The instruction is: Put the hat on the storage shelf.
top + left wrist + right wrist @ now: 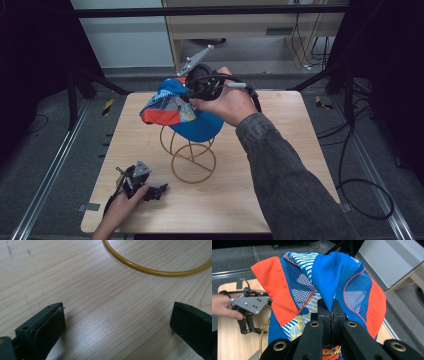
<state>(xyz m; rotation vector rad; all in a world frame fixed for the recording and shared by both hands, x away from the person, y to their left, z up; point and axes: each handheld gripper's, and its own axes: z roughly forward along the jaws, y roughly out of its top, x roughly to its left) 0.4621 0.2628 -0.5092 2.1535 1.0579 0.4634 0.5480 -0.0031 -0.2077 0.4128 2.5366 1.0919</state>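
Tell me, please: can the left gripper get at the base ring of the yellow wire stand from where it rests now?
Probably yes. The left gripper rests on the table with jaws open, and only bare wood lies between it and the yellow wire stand. The cap is held higher up, out of the way.

A light wooden table [280,200] with a visible grain stands on dark grey carpet [40,150]. Metal rails [47,175] run along the floor at 9 and 3 o'clock of it. At 12 o'clock a pale wooden cabinet [240,25] stands against a light wall panel [130,45], with a dark bar [210,11] crossing in front. Black stands and drapes [30,60] close off 10 and 2 o'clock. Yellow-black tape strips [107,106] mark the floor, and black cables [360,195] loop at 4 o'clock. The light is dim.
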